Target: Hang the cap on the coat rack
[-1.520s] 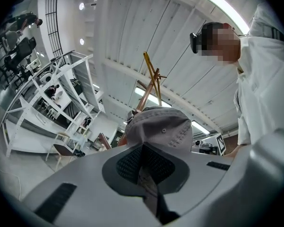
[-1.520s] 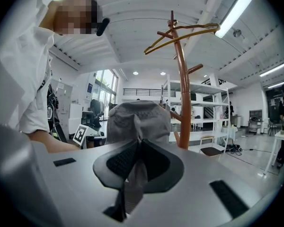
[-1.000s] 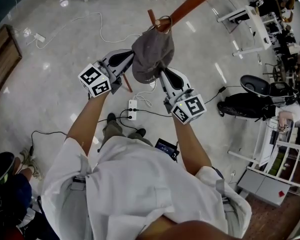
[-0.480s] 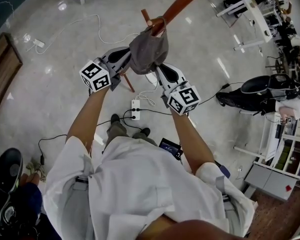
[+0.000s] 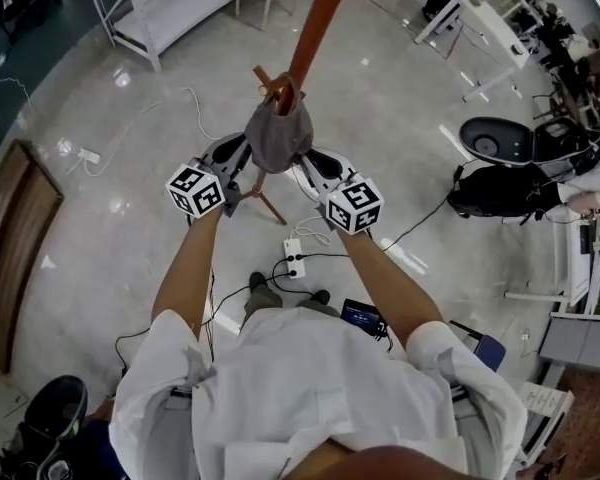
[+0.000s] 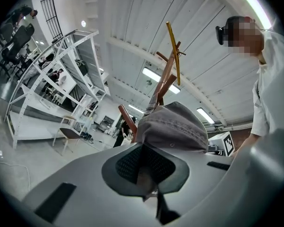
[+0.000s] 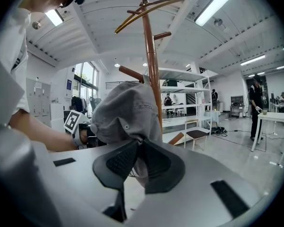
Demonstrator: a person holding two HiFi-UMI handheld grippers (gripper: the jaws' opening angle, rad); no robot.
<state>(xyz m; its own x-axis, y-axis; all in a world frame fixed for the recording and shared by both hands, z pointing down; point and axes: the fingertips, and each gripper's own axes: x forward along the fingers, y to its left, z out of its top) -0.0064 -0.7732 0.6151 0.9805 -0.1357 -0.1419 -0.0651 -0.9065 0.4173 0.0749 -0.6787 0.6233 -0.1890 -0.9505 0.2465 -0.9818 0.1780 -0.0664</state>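
Jaws on cap [image 5: 278,136] (arms [image 5: 185,268] outstretched)

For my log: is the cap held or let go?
Held: the left gripper and the right gripper are each shut on the cap.

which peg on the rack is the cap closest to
The lowest brown peg, right above the cap; the other short pegs and the curved top arms sit higher up the pole.

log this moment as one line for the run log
phase: hanging cap | left gripper: shut on cap | right gripper: shut on cap | cap: held against coat rack at a peg, not released
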